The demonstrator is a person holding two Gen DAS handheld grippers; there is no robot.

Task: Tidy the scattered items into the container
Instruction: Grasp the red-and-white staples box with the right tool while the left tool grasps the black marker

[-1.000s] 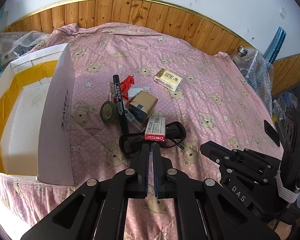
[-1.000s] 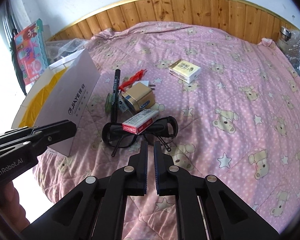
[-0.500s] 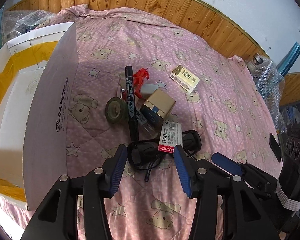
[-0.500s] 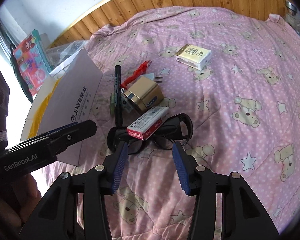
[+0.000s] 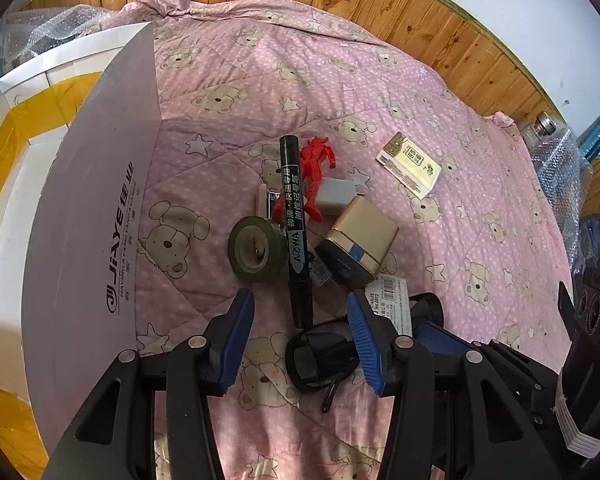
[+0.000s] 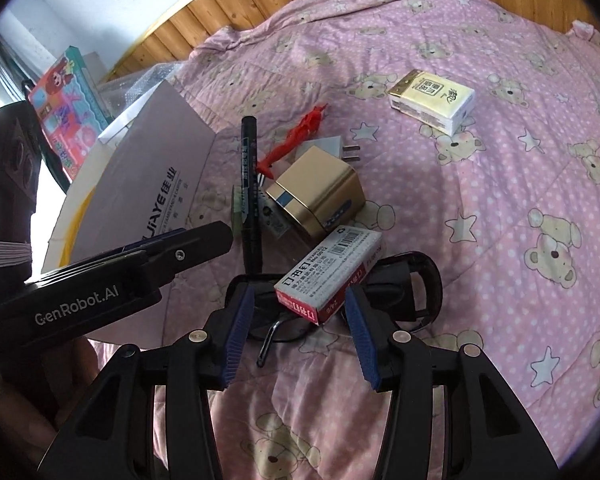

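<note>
A pile of small items lies on the pink bear-print quilt point(image 5: 380, 80). It holds a black marker point(image 5: 294, 220), a dark tape roll point(image 5: 256, 250), a red toy figure point(image 5: 318, 172), a grey charger point(image 5: 334, 196), a gold box point(image 5: 360, 240), a red-and-white staple box point(image 6: 328, 272) and black sunglasses point(image 6: 420, 280). A tissue pack point(image 6: 432, 100) lies apart, further back. My left gripper point(image 5: 300, 320) is open just short of the marker's near end. My right gripper point(image 6: 298, 320) is open, its fingers either side of the staple box and glasses. The white container point(image 5: 12, 160) stands left, its lid point(image 5: 88, 220) upright.
Wood panelling runs behind the bed. Bubble wrap and a bottle point(image 5: 548, 124) sit at the far right, and a colourful toy box point(image 6: 72, 96) stands beyond the container. A hand point(image 6: 28, 408) holds the left gripper. The quilt to the right of the pile is bare.
Both grippers went from shut to open. Both have moved forward and lower toward the pile, the left one toward the marker and the right one toward the staple box.
</note>
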